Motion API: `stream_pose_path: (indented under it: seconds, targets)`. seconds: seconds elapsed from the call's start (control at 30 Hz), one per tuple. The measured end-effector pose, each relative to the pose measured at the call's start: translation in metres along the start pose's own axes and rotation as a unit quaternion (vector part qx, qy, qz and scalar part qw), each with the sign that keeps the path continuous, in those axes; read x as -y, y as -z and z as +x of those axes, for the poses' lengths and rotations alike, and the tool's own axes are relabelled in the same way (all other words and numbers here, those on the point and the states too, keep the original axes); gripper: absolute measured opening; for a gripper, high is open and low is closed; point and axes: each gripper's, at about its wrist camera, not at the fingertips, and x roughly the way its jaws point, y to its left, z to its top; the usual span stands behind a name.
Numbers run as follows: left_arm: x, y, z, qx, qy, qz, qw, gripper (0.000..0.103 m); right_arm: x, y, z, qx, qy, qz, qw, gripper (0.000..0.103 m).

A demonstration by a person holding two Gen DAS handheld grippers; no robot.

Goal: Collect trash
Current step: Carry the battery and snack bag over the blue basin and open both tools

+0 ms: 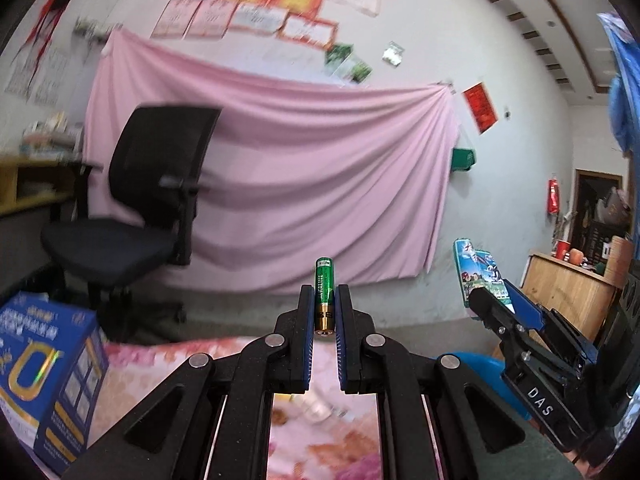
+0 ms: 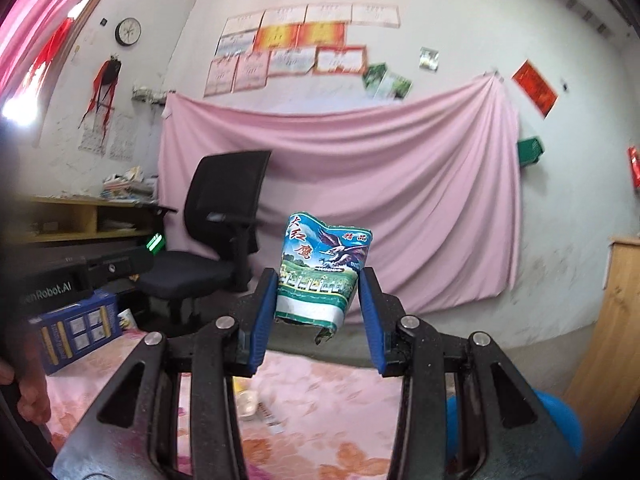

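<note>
While the left gripper [image 1: 324,312] pinches a green and gold battery [image 1: 324,295] upright between its blue pads, a flowered pink cloth [image 1: 324,436] lies below, with a blue box [image 1: 48,376] at left and a black office chair [image 1: 132,200] before a draped pink sheet [image 1: 300,168]. From the right wrist, the right gripper [image 2: 318,300] clamps a crumpled printed wrapper [image 2: 320,268] above that cloth.
</note>
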Motion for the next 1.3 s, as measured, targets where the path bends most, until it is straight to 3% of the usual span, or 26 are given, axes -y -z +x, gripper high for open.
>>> stream_pose_path:
  seconds: [0.17, 0.4, 0.57, 0.83, 1.07, 1.3]
  targets:
    - [0.038, -0.013, -0.003, 0.047, 0.022, 0.049, 0.9975, 0.007, 0.017, -0.009, -0.023, 0.04, 0.04, -0.011, 0.998, 0.067]
    - [0.09, -0.02, 0.014, 0.094, 0.074, 0.075, 0.9899, 0.007, 0.061, -0.012, -0.061, 0.093, 0.119, -0.01, 0.989, 0.067]
    - [0.145, -0.009, 0.023, 0.104, 0.126, 0.105, 0.9808, 0.007, 0.089, 0.001, -0.079, 0.089, 0.171, -0.022, 0.981, 0.067]
    - [0.209, 0.017, 0.075, 0.046, 0.204, 0.115, 0.9712, 0.007, 0.144, 0.024, -0.084, 0.034, 0.23, 0.001, 0.973, 0.067]
    - [0.222, 0.033, 0.121, -0.02, 0.199, 0.104, 0.9741, 0.007, 0.178, 0.046, -0.076, -0.021, 0.237, 0.043, 0.97, 0.067]
    - [0.229, 0.056, 0.159, -0.108, 0.205, 0.095, 0.9682, 0.007, 0.191, 0.072, -0.061, -0.099, 0.215, 0.087, 0.968, 0.067]
